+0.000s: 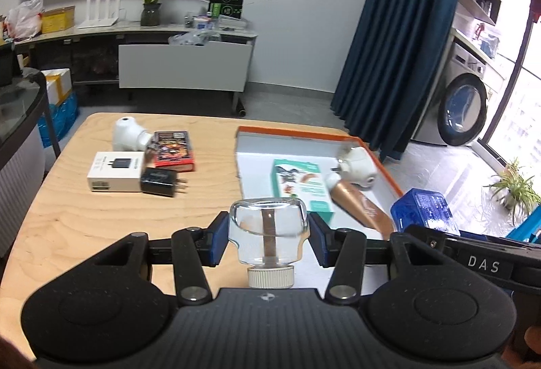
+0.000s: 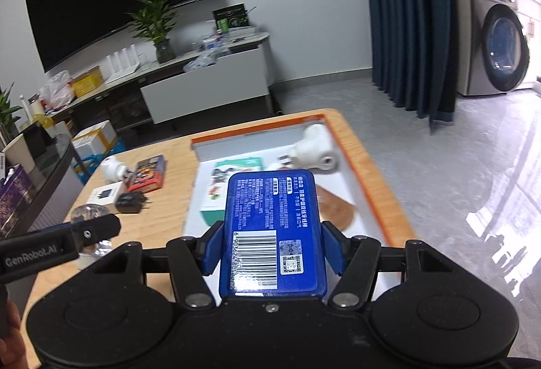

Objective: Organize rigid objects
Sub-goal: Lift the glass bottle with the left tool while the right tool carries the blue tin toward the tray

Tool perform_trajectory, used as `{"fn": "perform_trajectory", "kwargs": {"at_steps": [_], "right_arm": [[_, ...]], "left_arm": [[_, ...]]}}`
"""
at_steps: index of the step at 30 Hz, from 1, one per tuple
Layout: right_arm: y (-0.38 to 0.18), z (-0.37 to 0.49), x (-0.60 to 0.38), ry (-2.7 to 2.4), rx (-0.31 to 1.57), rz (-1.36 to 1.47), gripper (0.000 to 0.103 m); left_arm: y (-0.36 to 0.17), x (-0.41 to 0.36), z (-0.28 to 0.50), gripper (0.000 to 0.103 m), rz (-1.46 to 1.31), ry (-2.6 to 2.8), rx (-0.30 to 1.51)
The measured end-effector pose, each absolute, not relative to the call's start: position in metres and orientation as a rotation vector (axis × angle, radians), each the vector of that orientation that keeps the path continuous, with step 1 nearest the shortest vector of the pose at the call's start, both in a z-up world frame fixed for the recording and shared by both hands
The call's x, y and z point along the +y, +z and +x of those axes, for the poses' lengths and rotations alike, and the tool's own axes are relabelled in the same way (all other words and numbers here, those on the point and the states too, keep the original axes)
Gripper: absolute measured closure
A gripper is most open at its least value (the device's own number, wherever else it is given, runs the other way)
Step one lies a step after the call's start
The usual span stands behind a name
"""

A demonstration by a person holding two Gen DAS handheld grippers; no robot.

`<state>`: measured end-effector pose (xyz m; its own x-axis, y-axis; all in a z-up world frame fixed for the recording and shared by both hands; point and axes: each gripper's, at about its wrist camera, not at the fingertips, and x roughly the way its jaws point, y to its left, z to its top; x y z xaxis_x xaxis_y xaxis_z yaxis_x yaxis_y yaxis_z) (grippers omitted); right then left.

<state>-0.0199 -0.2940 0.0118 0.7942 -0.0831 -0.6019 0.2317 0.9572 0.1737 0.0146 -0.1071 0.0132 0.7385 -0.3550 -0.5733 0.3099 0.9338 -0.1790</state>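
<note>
Grippers both angle downward above the table [image 1: 101, 216]. Left gripper [image 1: 268, 235] clamps a clear bottle [image 1: 268, 227], seemingly cap-rearward; right gripper [image 2: 272, 247] clamps a blue box [image 2: 272, 227] lengthwise.

We look from each wrist forward and downward along the tongs, close above the tabletop [image 1: 101, 216], facing the far wall. Both views share the orange-rimmed tray [image 1: 297, 132], centre right in the left view, centre in the right view [image 2: 355, 159].

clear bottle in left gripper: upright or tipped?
Tipped. The clear bottle lies along the left gripper, white cap toward the camera, base pointing toward the table.
</note>
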Motion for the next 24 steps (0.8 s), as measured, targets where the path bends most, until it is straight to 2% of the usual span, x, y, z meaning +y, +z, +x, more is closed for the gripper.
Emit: {"fn": "perform_trajectory", "kwargs": {"at_steps": [24], "right_arm": [[0.009,-0.041,-0.310,-0.166,0.614,0.261,0.031]], "left_arm": [[0.016,-0.143,0.006,0.053,-0.034,-0.394,0.640]]}}
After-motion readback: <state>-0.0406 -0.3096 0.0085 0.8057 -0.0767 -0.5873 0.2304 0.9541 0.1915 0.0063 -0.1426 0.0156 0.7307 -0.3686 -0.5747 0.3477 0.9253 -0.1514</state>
